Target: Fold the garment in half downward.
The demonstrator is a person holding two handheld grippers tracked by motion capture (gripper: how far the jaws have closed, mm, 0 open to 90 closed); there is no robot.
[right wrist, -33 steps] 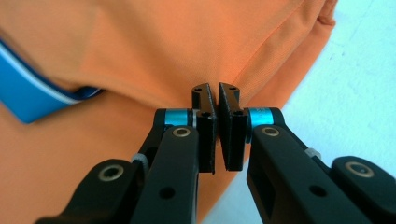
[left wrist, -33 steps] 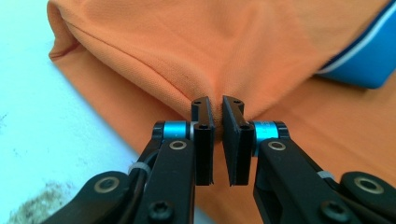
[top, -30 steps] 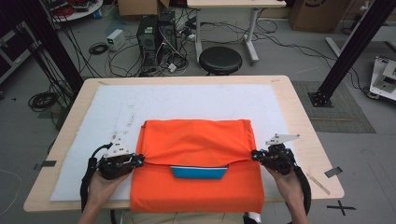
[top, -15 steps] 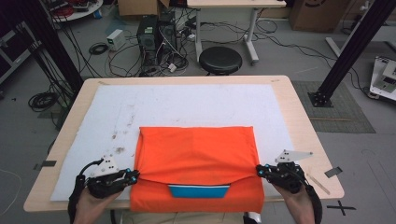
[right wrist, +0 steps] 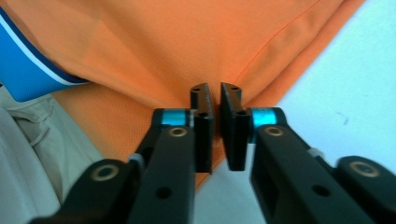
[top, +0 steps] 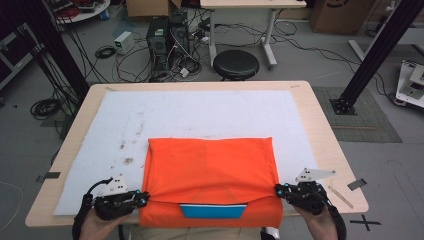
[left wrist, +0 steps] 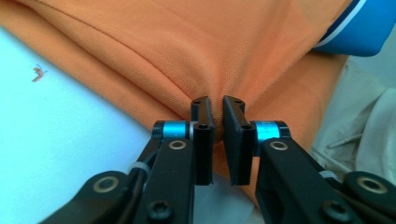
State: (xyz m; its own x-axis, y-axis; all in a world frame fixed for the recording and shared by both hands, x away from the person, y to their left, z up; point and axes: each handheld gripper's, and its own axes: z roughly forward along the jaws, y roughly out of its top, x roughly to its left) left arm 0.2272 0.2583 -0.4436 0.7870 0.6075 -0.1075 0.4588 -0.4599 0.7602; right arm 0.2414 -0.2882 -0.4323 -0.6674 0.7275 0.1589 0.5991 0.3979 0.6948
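Folding is the job here, and it looks about halfway done; on the left, the left gripper [top: 142,198] sits by the near left side of the orange shirt [top: 212,172]; in the left gripper view its jaws are pressed almost together and pinch a bunched fold of the orange cloth; the white mat [top: 200,112] under it has a few small dirty marks on that side.

Moving to the middle, the shirt lies on the near half of the mat, with its front part hanging over the table [top: 330,145] edge toward the person; a top layer is folded over the lower one; the blue collar [top: 212,210] peeks out from under that top layer, near the front edge.

On the right, the right gripper [top: 278,190] holds the other near corner of the top layer; in the right gripper view its jaws are squeezed on the orange edge too.

So one fold looks made, and I think more folds, some smoothing and letting go are left.

The collar end points toward the person; the folded shape is a bit wider than deep, so its long way runs left to right.
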